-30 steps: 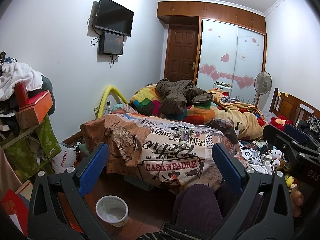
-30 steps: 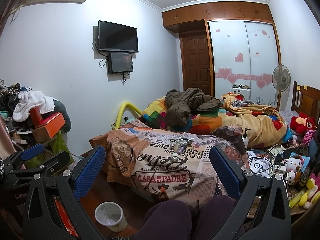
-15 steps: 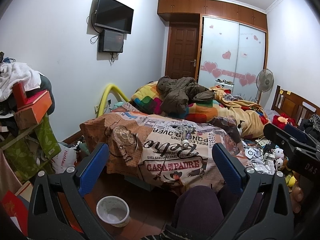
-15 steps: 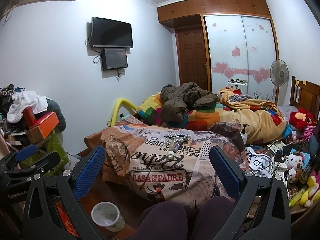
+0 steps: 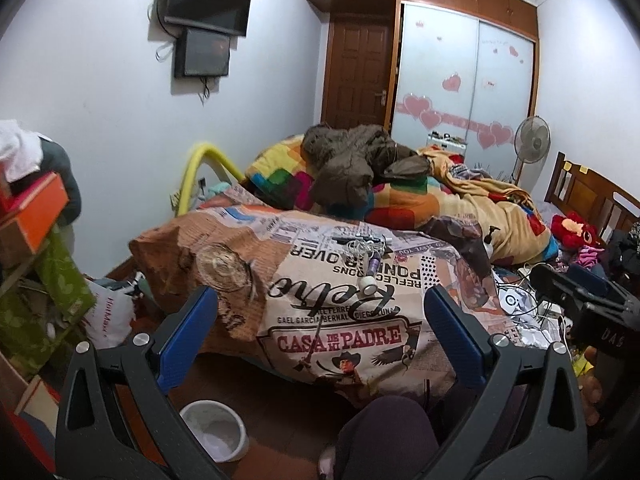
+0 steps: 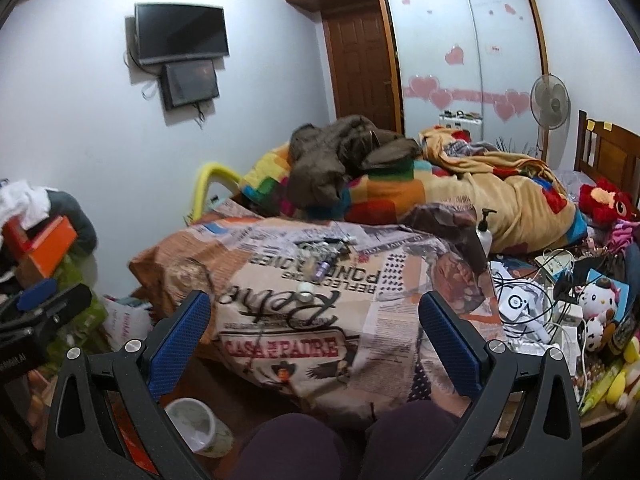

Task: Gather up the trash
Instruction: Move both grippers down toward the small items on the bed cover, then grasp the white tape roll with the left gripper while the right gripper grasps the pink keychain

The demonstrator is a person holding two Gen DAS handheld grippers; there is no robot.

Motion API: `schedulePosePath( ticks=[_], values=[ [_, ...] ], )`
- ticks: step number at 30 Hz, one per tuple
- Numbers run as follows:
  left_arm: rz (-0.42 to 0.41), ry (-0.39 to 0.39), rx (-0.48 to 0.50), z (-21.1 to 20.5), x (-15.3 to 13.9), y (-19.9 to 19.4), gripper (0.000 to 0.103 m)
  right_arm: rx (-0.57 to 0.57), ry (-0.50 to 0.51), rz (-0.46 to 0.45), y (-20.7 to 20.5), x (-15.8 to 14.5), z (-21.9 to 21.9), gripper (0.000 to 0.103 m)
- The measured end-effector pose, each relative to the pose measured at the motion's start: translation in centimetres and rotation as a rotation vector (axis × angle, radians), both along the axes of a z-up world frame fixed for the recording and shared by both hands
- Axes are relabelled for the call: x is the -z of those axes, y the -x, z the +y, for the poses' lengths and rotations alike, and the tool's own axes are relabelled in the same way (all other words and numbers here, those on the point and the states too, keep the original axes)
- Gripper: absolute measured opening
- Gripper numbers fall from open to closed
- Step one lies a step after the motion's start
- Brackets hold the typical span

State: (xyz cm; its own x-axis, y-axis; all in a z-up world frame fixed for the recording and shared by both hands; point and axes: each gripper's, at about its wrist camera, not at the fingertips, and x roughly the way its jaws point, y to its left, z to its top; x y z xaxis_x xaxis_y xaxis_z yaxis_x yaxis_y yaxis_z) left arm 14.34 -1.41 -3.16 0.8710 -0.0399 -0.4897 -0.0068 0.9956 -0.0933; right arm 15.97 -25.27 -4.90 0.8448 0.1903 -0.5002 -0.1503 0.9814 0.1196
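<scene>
The left gripper [image 5: 320, 332] stands wide, nothing between its blue pads [image 5: 186, 338]; the right gripper [image 6: 314, 332] gapes equally wide and bare. Both face the printed bedspread [image 5: 340, 320], where a small white cap [image 5: 368, 284], a purple tube [image 5: 374, 266] and a wire tangle [image 5: 358, 246] lie toward twelve o'clock. A white bin [image 5: 212, 436] sits on the floor at seven o'clock. Only the right view shows both knees [image 6: 288, 446] and, at three o'clock, a cable-strewn table [image 6: 532, 308] with a plush cat [image 6: 598, 300]; the left view shows one knee [image 5: 384, 436].
</scene>
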Motion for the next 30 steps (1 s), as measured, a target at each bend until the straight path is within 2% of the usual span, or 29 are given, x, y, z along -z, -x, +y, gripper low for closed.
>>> schedulePosePath(
  ticks=[8, 19, 22, 24, 28, 30],
  values=[
    [0.138, -0.008, 0.023, -1.9, 4.6, -9.9, 0.103, 0.0, 0.027, 0.08, -6.4, 2.7, -1.0, 0.103],
    [0.319, 0.042, 0.089, -5.9, 12.7, -21.8, 0.102, -0.029, 0.038, 0.196, -16.2, 8.0, -3.4, 0.101],
    [0.368, 0.045, 0.111, -7.0, 15.0, -24.3, 0.095, -0.04, 0.028, 0.236, -19.3, 9.4, -4.1, 0.096],
    [0.4, 0.05, 0.135, -7.6, 16.5, -25.9, 0.086, -0.044, 0.022, 0.258, -20.9, 10.3, -4.4, 0.095],
    [0.453, 0.055, 0.169, -8.7, 19.3, -28.3, 0.079, -0.073, 0.036, 0.314, -24.7, 12.5, -4.5, 0.082],
    [0.465, 0.072, 0.197, -9.1, 20.5, -29.3, 0.07, -0.09, 0.037, 0.338, -26.4, 13.6, -4.5, 0.081]
  ],
)
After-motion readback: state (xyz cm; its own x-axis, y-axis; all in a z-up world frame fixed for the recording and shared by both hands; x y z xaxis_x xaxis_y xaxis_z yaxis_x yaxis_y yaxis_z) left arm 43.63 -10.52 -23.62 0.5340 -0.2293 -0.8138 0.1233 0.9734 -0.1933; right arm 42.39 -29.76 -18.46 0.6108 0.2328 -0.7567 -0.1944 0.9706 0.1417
